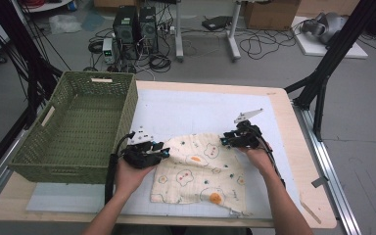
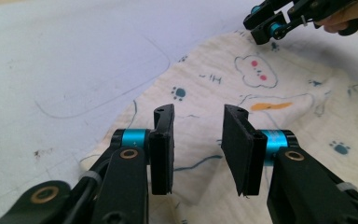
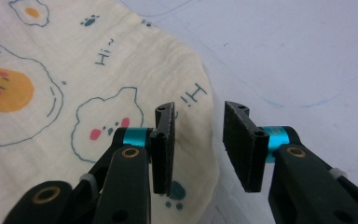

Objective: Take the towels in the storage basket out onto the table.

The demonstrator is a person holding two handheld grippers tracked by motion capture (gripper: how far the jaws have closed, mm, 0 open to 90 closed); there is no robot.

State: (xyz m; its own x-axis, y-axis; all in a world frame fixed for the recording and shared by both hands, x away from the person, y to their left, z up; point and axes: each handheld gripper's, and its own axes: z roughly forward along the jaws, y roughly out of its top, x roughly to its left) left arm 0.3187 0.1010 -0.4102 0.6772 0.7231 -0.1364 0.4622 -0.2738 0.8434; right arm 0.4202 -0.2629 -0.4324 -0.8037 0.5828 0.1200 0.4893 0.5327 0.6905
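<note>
In the high view the printed cloth [image 1: 198,169] lay flat on the white mat [image 1: 196,110], beside the green basket [image 1: 78,125], with both grippers at its far corners. In the left gripper view the left gripper [image 2: 198,140] was released above the cloth edge. In the right gripper view the right gripper [image 3: 198,140] was also released, straddling the edge; I judged each should go lower and take only one layer before closing

green woven basket [image 1: 78,127] just left of the left claw, white mat [image 1: 186,110] beneath both claws, computer towers [image 1: 136,24] far beyond them
</note>
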